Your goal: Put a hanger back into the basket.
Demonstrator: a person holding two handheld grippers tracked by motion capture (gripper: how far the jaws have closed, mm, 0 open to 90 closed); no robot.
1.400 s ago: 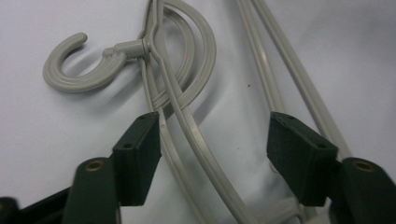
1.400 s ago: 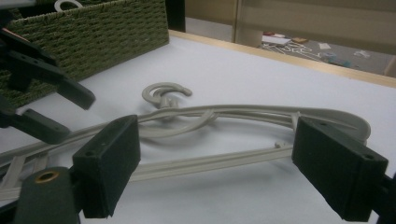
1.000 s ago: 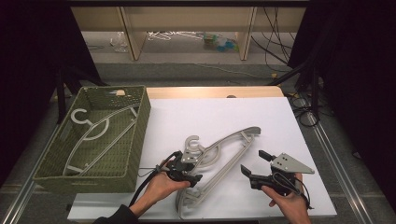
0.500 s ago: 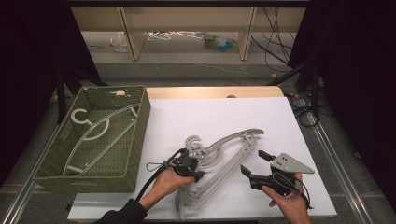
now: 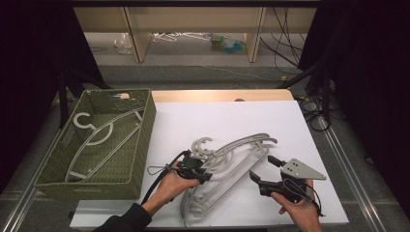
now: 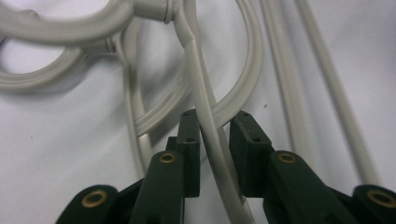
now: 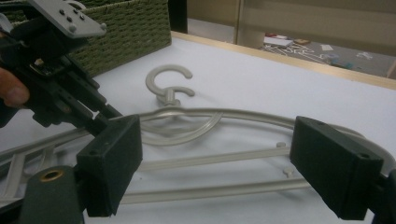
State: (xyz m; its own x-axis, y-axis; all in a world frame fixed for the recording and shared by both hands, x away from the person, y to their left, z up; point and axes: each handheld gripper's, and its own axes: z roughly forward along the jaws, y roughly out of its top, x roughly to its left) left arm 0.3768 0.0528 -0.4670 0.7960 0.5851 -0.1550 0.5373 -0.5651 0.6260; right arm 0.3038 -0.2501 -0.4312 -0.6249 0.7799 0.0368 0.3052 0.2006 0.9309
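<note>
Since a second ago my left tongs (image 5: 202, 170) have been closing around a hanger (image 6: 205, 112) near the worktop's (image 5: 212, 121) front edge; my right tongs (image 5: 261, 168) gape, released

Bright table, dark surroundings; close views blurred.

White table top (image 5: 227, 121) with a light wood edge strip (image 5: 222, 95) along its 12 o'clock side. Beyond it, grey floor (image 5: 193, 72) and pale wooden shelving uprights (image 5: 137, 36) at 11 and (image 5: 255, 36) at 1. Loose clutter on the floor (image 5: 227, 43) under the shelf at 12. Black drapes (image 5: 34, 58) at 9 and 3. Black cables (image 5: 314, 104) trailing at 2. Metal rails (image 5: 348, 164) along both sides. Light falls on the centre, sides dark.
</note>
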